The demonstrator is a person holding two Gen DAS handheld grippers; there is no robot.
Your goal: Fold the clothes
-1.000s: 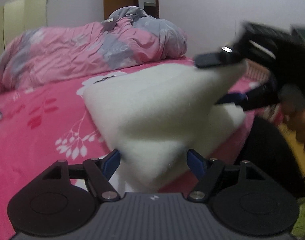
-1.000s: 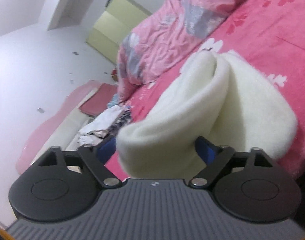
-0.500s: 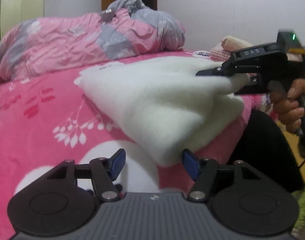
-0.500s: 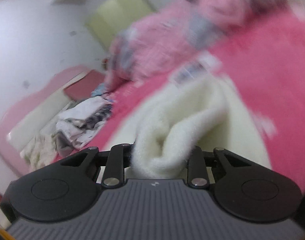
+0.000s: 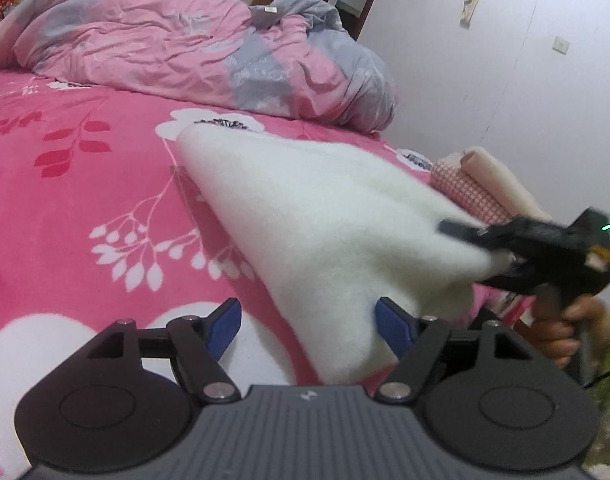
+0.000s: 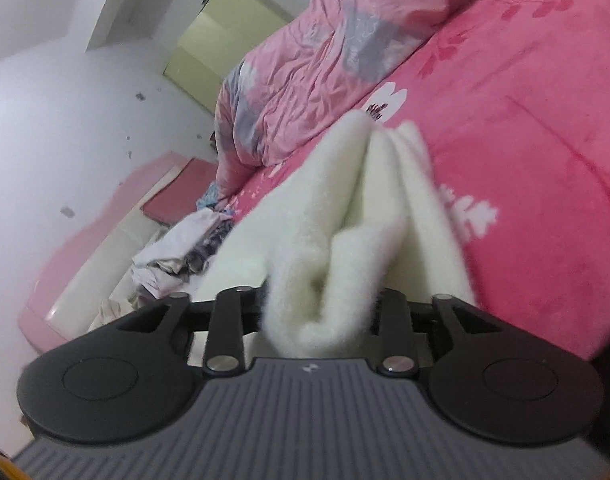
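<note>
Right now my right tool [image 6: 319, 312] is pressed together on a bunched corner of the white fleece garment [image 5: 317, 216], lifting it off the near edge of the bed [image 5: 85, 184]; the rest lies folded on the pink cover. My left tool [image 5: 307, 326] is spread, with the garment's lower edge sagging between its fingers, ungripped. I judge the risk is lopsided pull: held at one corner only, the thick layers could slide apart or slip over the bed's edge.

No readable text, labels or numbers in either view. Only a small unlettered logo mark on each hand-held gripper body.
</note>
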